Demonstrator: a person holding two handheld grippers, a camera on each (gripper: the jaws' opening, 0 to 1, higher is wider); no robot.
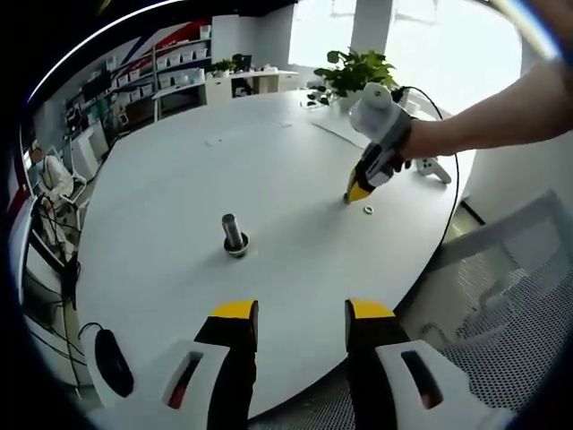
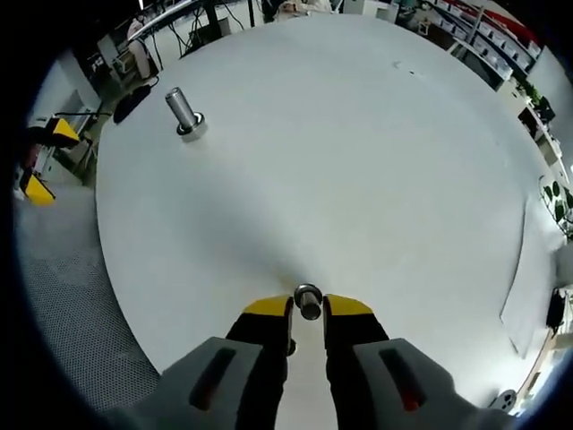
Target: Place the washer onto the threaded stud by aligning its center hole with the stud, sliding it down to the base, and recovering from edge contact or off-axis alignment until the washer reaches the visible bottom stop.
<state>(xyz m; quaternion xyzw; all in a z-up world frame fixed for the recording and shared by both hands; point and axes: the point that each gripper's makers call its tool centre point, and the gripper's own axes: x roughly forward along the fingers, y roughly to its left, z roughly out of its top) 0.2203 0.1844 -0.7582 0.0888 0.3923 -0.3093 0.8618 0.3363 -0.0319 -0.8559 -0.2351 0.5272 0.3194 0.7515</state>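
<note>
White table point(image 2: 376, 161): stud point(image 2: 183, 112) upright; washer point(image 2: 308, 301) at right gripper point(image 2: 307, 309) jaws, grip unclear.

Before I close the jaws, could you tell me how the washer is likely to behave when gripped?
The washer looks like thin shiny metal, so probably stiff and slippery. Lying flat on the smooth table, it may skid rather than lift.

The bench point(image 1: 179, 179) lies bare and wide around the threaded stud point(image 1: 235, 234), so approach is free from every side. A potted plant point(image 1: 356, 73) and papers point(image 1: 345, 130) crowd only the far edge.
</note>
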